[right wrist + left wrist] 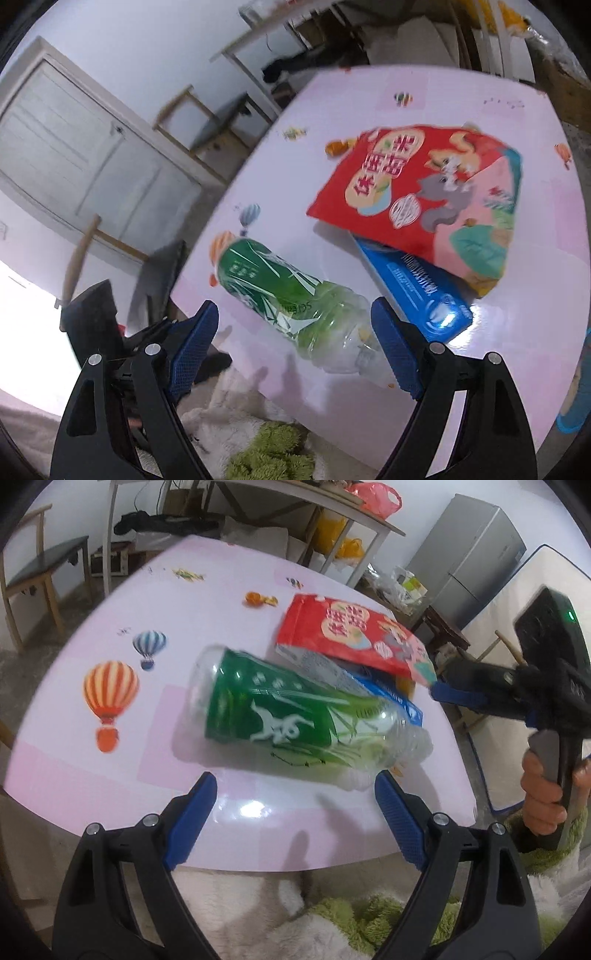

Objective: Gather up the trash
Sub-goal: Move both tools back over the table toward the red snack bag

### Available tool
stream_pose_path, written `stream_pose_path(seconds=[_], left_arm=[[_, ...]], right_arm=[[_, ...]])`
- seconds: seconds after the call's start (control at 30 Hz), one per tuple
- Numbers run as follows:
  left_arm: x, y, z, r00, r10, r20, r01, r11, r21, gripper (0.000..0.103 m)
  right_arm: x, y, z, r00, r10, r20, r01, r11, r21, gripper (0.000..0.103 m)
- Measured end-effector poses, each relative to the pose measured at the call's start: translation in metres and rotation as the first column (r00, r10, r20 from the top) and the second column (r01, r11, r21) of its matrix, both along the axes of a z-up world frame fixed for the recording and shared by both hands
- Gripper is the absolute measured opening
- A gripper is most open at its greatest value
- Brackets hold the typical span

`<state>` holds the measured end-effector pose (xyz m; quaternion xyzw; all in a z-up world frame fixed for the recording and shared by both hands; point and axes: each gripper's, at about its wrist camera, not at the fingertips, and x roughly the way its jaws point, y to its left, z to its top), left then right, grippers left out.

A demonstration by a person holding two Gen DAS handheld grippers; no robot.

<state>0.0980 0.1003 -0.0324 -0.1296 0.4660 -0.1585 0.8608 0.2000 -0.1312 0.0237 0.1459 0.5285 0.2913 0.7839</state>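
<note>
1. Approach step: both grippers are hanging over the table edge, nothing picked yet.
2. Left gripper is gaping wide, empty; bottle is lying just ahead.
3. Right gripper is also wide, empty (bottle neck near its fingers).
4. Bag is overlapping box.
5. Next, probably: straddling the bottle, then closing.

Green-labelled bottle on its side; red packet beyond
</note>
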Motion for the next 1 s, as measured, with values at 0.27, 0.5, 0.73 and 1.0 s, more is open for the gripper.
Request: stream_pose_path(seconds=[0.27,0.5,0.73,1.0], left_arm=[[0.003,0.009,-0.007,1.000,-0.005,0.000,0.005,1.000,-0.015,0.083],[0.012,0.030,0.018,0.997,0.042,0.072,-0.039,0.998,-0.042,0.083],[0.014,0.033,0.026,0.994,0.071,0.082,-0.067,0.996,-0.059,0.083],[0.021,0.038,0.043,0.989,0.076,0.129,-0.069,0.996,-0.055,0.083]], right_arm=[[-0.002,-0.010,0.000,0.999,-0.045,-0.018,0.045,0.999,-0.007,0.082],[0.002,-0.028,0.016,0.993,-0.119,0.021,0.118,0.992,0.046,0.082],[0.013,-0.054,0.023,0.976,-0.214,0.034,0.211,0.975,0.065,0.082],[0.020,-0.094,0.023,0.934,-0.357,0.012,0.352,0.926,0.134,0.082]])
